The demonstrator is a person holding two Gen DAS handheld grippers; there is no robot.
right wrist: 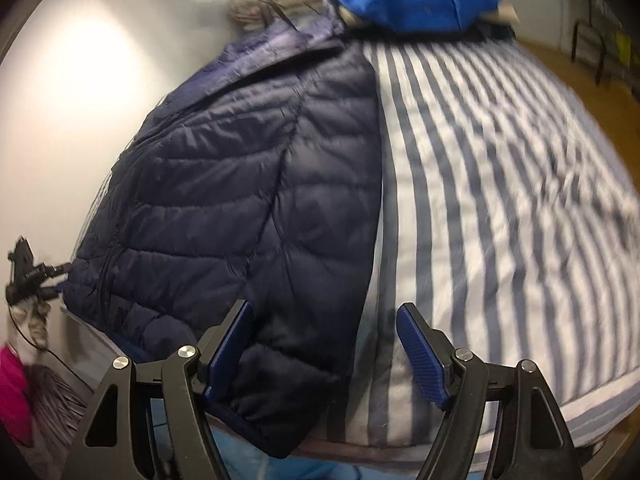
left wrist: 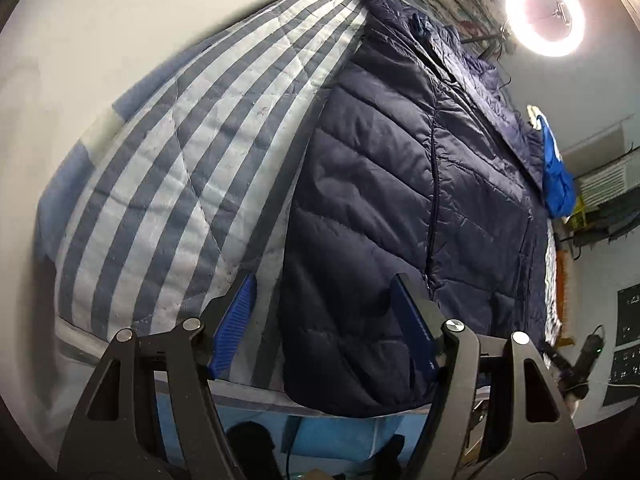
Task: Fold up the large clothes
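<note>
A dark navy quilted puffer jacket point(left wrist: 400, 200) lies flat on a bed with a blue-and-white striped quilt point(left wrist: 168, 168). Its hem hangs slightly over the bed's near edge. My left gripper point(left wrist: 324, 300) is open and empty, hovering over the jacket's lower left edge. In the right wrist view the jacket point(right wrist: 240, 200) fills the left half, its sleeve cuff reaching the near edge. My right gripper point(right wrist: 326, 324) is open and empty, its jaws straddling the jacket's right edge and the quilt point(right wrist: 500, 200).
A bright blue garment point(right wrist: 416, 0) lies folded at the far end of the bed, also in the left wrist view point(left wrist: 558, 176). A ring light point(left wrist: 546, 14) shines by the wall. A pink item point(right wrist: 14, 392) sits at the lower left. Wooden floor point(right wrist: 560, 64) lies beyond the bed.
</note>
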